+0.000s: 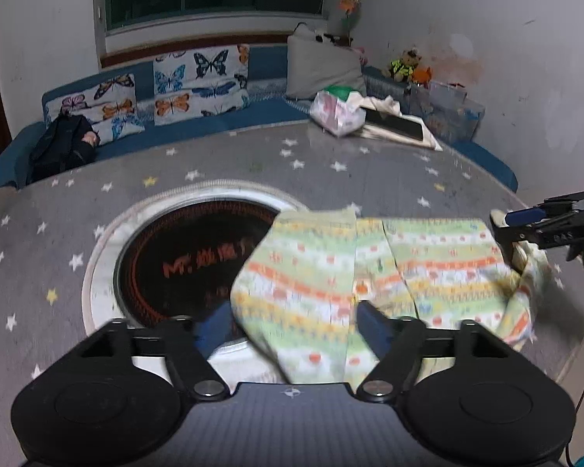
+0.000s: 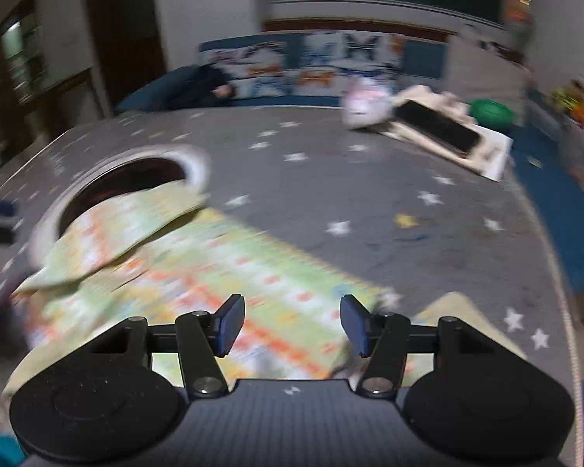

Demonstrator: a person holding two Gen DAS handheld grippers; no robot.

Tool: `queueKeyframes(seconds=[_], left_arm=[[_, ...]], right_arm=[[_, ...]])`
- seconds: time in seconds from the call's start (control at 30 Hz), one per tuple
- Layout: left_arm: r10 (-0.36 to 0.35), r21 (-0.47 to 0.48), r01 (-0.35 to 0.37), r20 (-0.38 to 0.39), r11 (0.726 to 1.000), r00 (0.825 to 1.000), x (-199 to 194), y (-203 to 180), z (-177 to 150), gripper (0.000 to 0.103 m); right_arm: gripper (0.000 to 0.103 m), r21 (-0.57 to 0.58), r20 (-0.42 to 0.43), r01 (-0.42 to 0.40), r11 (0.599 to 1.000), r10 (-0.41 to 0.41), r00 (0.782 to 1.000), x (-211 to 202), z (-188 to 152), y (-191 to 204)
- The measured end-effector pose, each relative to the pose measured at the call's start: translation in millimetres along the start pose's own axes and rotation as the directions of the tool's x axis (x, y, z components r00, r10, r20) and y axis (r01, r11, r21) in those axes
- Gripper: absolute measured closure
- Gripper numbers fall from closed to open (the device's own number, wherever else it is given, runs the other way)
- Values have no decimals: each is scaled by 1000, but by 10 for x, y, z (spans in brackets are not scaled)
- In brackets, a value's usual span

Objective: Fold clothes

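The star-patterned counter (image 1: 222,163) carries the striped garment (image 1: 440,264) spread flat beside its round burner well (image 1: 198,257), one corner overlapping the well. The left tool (image 1: 292,323) straddles the garment's near edge, fingers apart with cloth between them, likely to lift a fold. The right tool (image 2: 292,325) hovers spread over the garment, gripping nothing.

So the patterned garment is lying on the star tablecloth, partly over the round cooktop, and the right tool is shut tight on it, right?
Not quite. The right wrist view shows the right tool open, its fingers spread above the patterned garment, not clamped on it. The rest holds: the garment lies on the star tablecloth, one part draped over the round cooktop.
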State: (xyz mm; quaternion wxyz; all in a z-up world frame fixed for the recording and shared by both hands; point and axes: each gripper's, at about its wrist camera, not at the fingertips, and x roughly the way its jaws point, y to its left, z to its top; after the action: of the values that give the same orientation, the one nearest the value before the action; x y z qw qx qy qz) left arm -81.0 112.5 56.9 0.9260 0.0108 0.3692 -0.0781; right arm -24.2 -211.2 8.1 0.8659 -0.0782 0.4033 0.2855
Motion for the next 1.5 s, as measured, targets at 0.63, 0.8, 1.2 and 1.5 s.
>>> queueKeyframes(seconds=[0.63,0.8,1.2,1.5], left_arm=[[-20,122,35,-122,992,992,1653,-597,479,55],[-34,46,39,-108,998,994,1698,-407,478,98],[271,-227,-261,14,938,962,529,755,167,103],[254,-333,-249,-31,909,967,191,982,-140,91]], right_arm=[[44,196,15,132,972,-137,990,404,246,-608],[44,190,9,139,972,-143,990,423,241,-606],[40,191,19,136,972,-142,990,433,239,-585],[38,180,54,153,972,-165,985,432,321,-488]])
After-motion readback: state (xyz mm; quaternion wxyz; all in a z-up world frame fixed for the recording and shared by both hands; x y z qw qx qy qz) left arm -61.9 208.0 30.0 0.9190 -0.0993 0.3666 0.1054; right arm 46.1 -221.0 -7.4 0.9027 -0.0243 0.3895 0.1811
